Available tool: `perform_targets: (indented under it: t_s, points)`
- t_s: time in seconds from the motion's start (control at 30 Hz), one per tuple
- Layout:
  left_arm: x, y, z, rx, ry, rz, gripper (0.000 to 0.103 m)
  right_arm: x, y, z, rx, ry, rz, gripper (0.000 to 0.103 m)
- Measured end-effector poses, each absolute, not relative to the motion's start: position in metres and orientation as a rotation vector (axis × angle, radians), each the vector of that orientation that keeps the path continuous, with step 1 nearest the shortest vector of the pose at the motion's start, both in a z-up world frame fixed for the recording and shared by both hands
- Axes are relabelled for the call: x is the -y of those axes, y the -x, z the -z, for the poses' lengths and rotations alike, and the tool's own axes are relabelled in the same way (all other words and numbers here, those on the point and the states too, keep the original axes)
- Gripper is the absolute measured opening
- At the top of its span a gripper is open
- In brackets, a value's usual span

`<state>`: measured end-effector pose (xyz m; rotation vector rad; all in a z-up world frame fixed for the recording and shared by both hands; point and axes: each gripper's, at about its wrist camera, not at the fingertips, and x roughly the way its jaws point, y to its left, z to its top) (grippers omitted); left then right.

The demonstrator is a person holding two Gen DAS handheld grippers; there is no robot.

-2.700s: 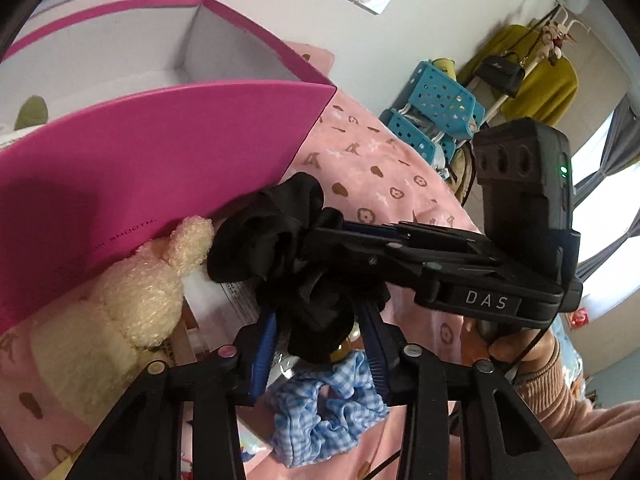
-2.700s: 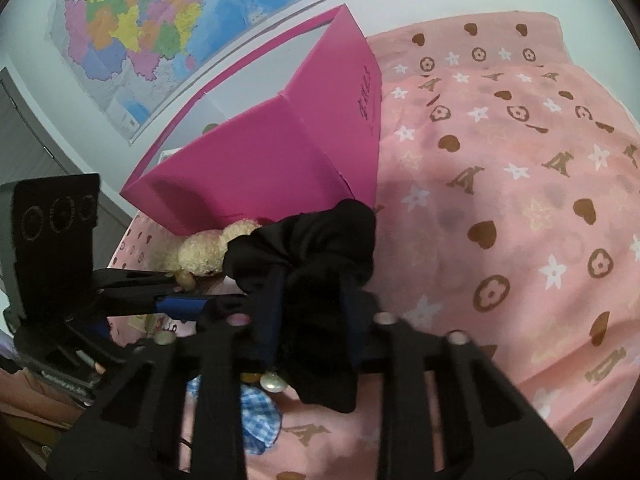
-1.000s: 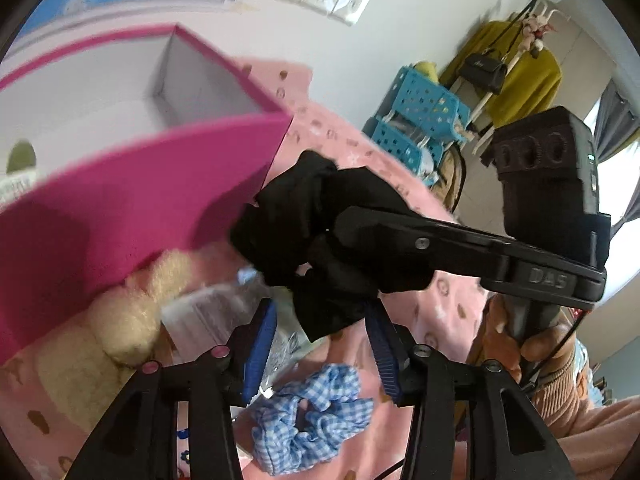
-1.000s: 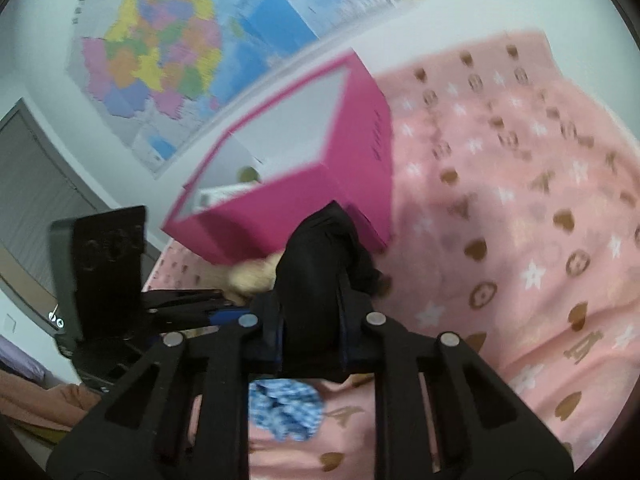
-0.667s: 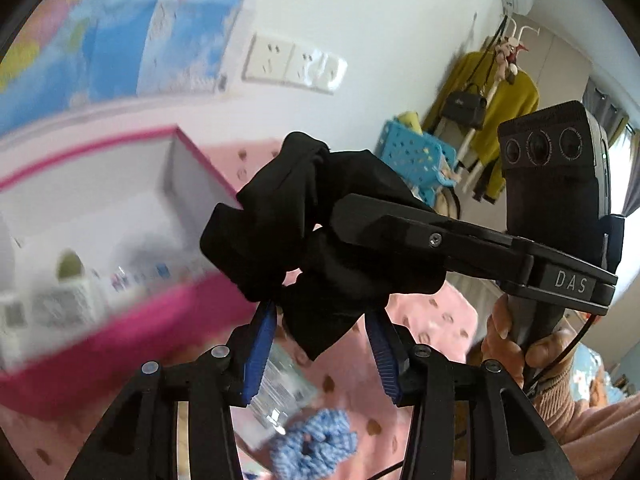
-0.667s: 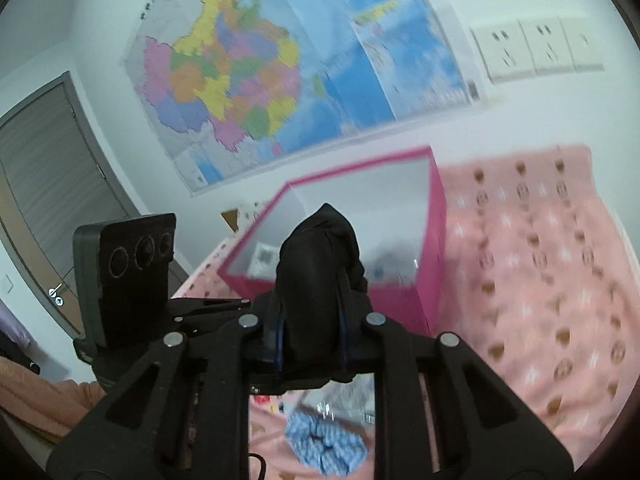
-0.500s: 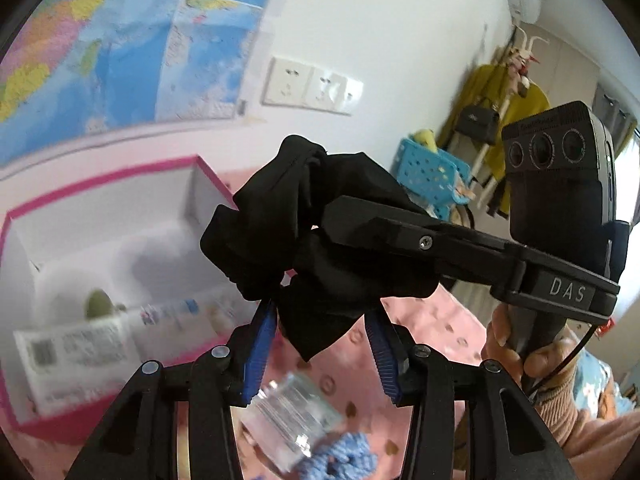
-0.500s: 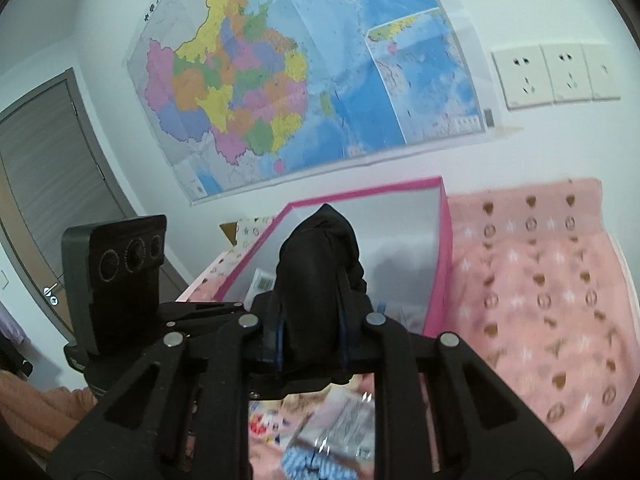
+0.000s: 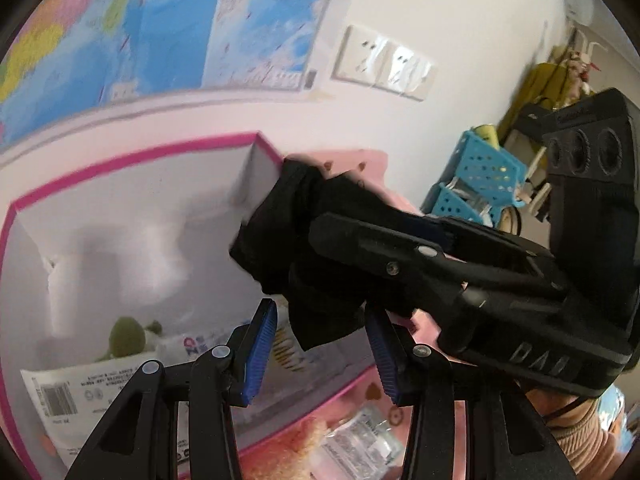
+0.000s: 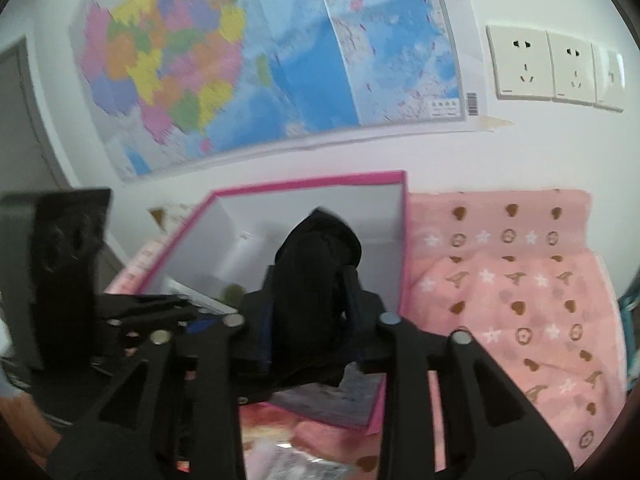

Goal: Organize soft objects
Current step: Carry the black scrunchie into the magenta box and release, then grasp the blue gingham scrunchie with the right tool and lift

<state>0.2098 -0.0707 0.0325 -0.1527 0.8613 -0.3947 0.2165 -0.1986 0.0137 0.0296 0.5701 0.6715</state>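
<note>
Grasps scrunchie (image 10: 320,240) in right gripper (image 10: 312,284), jaws just widening, cloth touching both fingers, above open box (image 10: 312,178). Flanks its dangling end with released left gripper (image 9: 318,344). Sets box on pink blanket (image 10: 500,300), below map (image 10: 280,60) and sockets (image 10: 520,64).

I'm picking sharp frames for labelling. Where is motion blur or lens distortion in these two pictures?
Left wrist view: the wall map and pink box smear, the black fabric item has soft edges, and fisheye bends the wall. Right wrist view: the left gripper blurs at the left edge; the wall sockets stay crisp.
</note>
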Motion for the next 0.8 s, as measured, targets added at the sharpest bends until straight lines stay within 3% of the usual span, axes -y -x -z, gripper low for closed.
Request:
perform_targets:
  t_s: [0.07, 0.47, 0.6, 0.8]
  points:
    - [0.064, -0.212, -0.025, -0.877, 0.172, 0.384, 0.048, 0.2, -0.218, -0.008, -0.585, -0.038, -0.668, 0.055]
    - [0.041, -0.175, -0.021, -0.842, 0.184, 0.367, 0.05, 0.224, -0.189, -0.009, -0.584, -0.103, -0.725, 0.055]
    - [0.04, -0.149, -0.032, -0.792, 0.185, 0.397, 0.058, 0.234, -0.171, -0.006, -0.594, -0.134, -0.779, 0.056]
    - [0.032, -0.114, -0.034, -0.769, 0.189, 0.408, 0.059, 0.246, -0.144, 0.013, -0.65, -0.157, -0.829, 0.056]
